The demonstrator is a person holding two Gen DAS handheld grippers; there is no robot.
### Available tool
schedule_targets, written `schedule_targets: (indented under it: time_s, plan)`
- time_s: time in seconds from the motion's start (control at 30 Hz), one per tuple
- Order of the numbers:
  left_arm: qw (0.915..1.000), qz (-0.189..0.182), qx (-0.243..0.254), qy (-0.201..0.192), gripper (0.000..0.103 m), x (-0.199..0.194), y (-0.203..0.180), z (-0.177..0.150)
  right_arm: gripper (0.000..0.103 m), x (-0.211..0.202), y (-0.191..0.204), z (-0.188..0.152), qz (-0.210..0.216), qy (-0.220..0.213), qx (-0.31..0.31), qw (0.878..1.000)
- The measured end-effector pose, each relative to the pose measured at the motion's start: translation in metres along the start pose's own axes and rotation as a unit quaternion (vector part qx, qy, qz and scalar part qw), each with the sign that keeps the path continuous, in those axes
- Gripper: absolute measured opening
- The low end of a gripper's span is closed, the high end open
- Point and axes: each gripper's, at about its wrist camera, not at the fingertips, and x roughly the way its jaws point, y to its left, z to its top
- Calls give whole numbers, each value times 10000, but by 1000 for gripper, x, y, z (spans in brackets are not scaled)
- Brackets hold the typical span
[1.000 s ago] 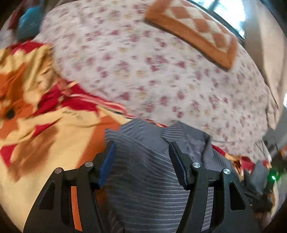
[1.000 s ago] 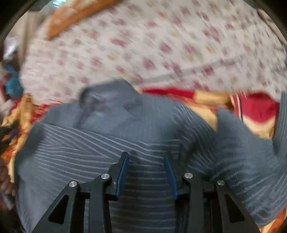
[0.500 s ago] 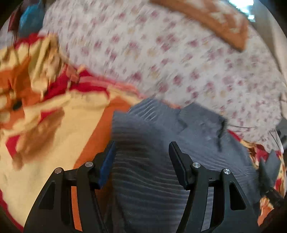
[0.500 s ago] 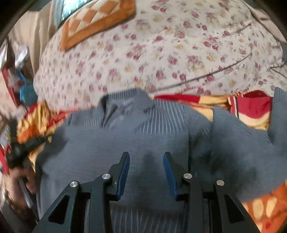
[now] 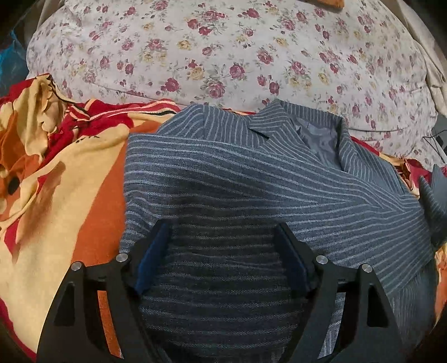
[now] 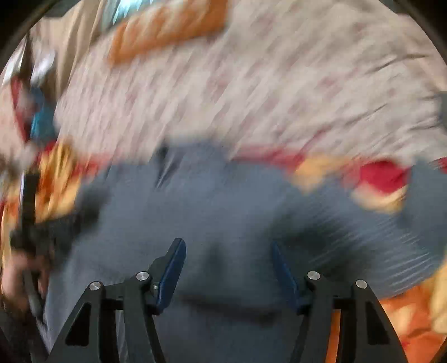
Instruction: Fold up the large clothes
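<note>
A grey-blue pinstriped jacket (image 5: 251, 173) lies spread on the bed, collar and lining toward the far side. My left gripper (image 5: 223, 229) hangs just above its near part. The jaws are opening, with cloth below them and nothing pinched. In the blurred right wrist view the same jacket (image 6: 223, 209) fills the lower half. My right gripper (image 6: 226, 245) is above it, jaws opening, nothing held between the blue pads. At the left edge of that view a hand (image 6: 16, 273) holds the left gripper.
The jacket rests on a red, orange and cream blanket (image 5: 56, 181). Behind it lies a white rose-patterned bedspread (image 5: 223, 50). An orange checked cushion (image 6: 167, 25) sits at the far side. Blue cloth (image 5: 11, 55) shows at the far left.
Both grippers' jaws have spread wider. The left gripper has dropped closer to the jacket. The right gripper has pulled up and away, and its view has blurred.
</note>
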Motion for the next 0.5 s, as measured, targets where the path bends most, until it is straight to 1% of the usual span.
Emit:
schedule_targets:
  time_s: [0.03, 0.07, 0.13, 0.2, 0.23, 0.27, 0.33, 0.37, 0.43, 0.47, 0.5]
  plan:
    - [10000, -7, -11, -8, 78, 0, -1, -1, 63, -14, -33, 10, -408, -338, 331, 9980]
    - [10000, -5, -10, -6, 78, 1, -1, -1, 64, -22, -53, 14, -680, -521, 505, 9950]
    - [10000, 19, 11, -8, 78, 1, -3, -1, 64, -41, -110, 23, -1323, -922, 976, 9821]
    - [10000, 43, 46, -13, 79, 1, -4, -1, 64, -55, -167, 24, -1668, -1227, 1387, 9684]
    - [10000, 56, 58, -16, 79, 0, -4, -2, 64, -59, -185, 24, -1777, -1277, 1504, 9641]
    - [9999, 87, 88, -21, 80, 1, -5, -2, 63, -60, -207, 22, -1768, -1296, 1662, 9614]
    - [9998, 112, 141, -18, 82, 2, -7, -2, 62, -55, -237, 23, -1651, -1249, 1827, 9611]
    - [9997, 143, 175, -16, 82, 2, -8, -2, 59, -53, -246, 23, -1638, -1228, 1870, 9608]
    - [9996, 171, 207, -22, 83, 3, -9, -2, 57, -41, -266, 22, -1459, -1148, 2065, 9607]
    - [9997, 159, 200, -28, 83, 3, -9, -3, 52, -33, -276, 22, -1433, -1080, 2184, 9592]
    - [9997, 140, 186, -34, 83, 3, -8, -3, 50, -29, -280, 21, -1406, -1048, 2243, 9586]
